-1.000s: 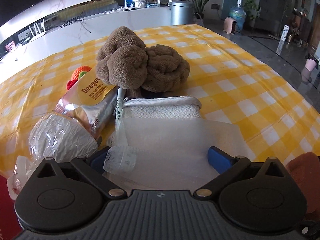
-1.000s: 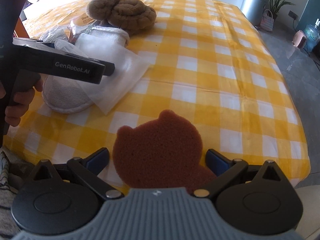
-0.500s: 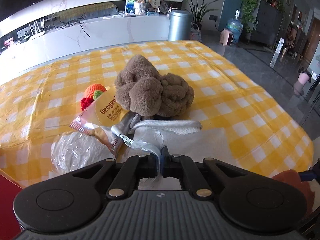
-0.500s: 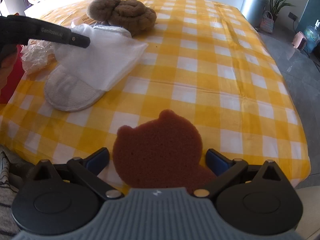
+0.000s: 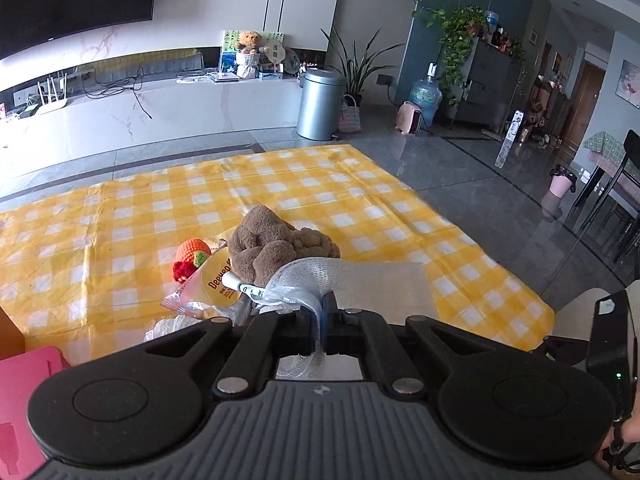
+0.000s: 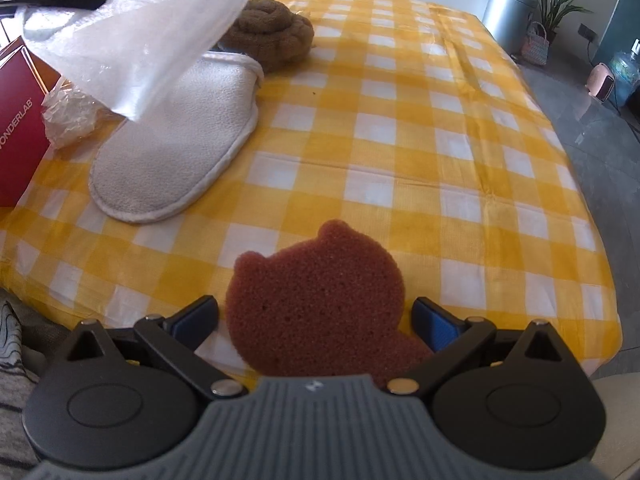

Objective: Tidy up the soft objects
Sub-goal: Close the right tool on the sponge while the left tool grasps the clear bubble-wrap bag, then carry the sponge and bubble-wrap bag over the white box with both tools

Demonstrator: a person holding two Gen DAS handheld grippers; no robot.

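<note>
A worktop (image 6: 460, 152) covered in a yellow and white checked cloth carries one white slipper (image 6: 176, 144), one rolled brown towel (image 6: 272, 32), one brown bear-shaped sponge (image 6: 320, 296), one crumpled clear plastic wrap (image 6: 68, 112), one snack packet (image 5: 212, 284) and one orange and red crochet toy (image 5: 190, 258). Taking the slipper as landmark: the towel touches its far end, the wrap lies just beside its left edge, and a red box (image 6: 16, 120) stands beyond the wrap at the worktop's left edge. The sponge lies near the worktop's near edge, well apart from the slipper; the cloth to the slipper's right is bare. The left gripper (image 5: 322, 322) has its jaws clenched on a thin white plastic bag (image 6: 136, 36), which hangs lifted above the slipper. The right gripper (image 6: 316, 320) has its jaws spread wide on either side of the sponge, not pressing it.
</note>
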